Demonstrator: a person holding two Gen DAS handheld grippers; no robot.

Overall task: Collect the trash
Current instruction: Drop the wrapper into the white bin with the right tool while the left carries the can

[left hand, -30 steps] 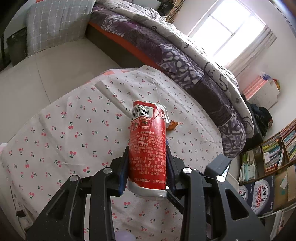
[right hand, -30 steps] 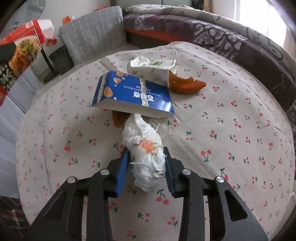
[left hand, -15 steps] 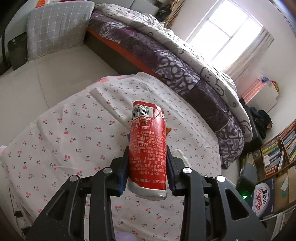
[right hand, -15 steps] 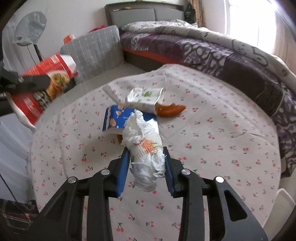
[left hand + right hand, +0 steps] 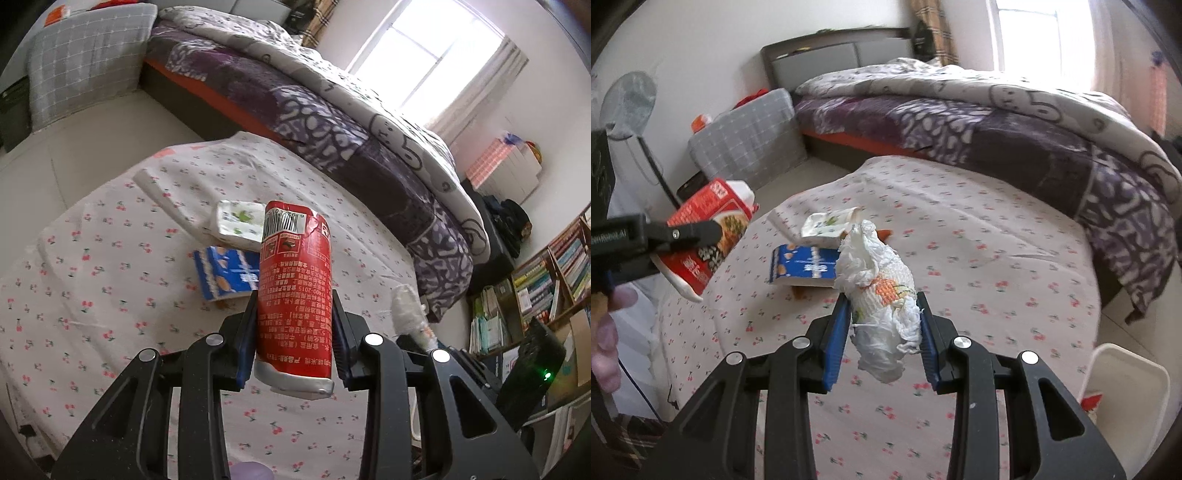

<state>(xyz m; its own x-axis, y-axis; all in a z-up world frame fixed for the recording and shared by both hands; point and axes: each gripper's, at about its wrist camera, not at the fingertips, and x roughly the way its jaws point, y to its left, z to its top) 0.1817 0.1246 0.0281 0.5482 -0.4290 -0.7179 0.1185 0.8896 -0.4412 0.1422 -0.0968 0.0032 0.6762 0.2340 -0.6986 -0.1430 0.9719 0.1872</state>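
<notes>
My left gripper (image 5: 293, 334) is shut on a red snack carton (image 5: 294, 291) and holds it high above the round table; the carton also shows in the right wrist view (image 5: 709, 236). My right gripper (image 5: 882, 334) is shut on a crumpled white paper wad (image 5: 879, 291), lifted above the table. On the cherry-print tablecloth (image 5: 979, 277) lie a blue biscuit box (image 5: 803, 266), a white-green paper pack (image 5: 827, 227) and orange peel (image 5: 884, 233). The blue box (image 5: 227, 271) and white pack (image 5: 240, 221) also show in the left wrist view.
A white bin (image 5: 1126, 384) with a red scrap inside stands at the table's right edge. A bed with a purple quilt (image 5: 997, 122) lies behind. A grey cushion (image 5: 746, 136) and a fan (image 5: 628, 99) stand at the left. Bookshelves (image 5: 546, 280) are at the right.
Both grippers have risen and pulled back from the table with their loads. The paper wad has left the cloth. The white bin has come into the right wrist view.
</notes>
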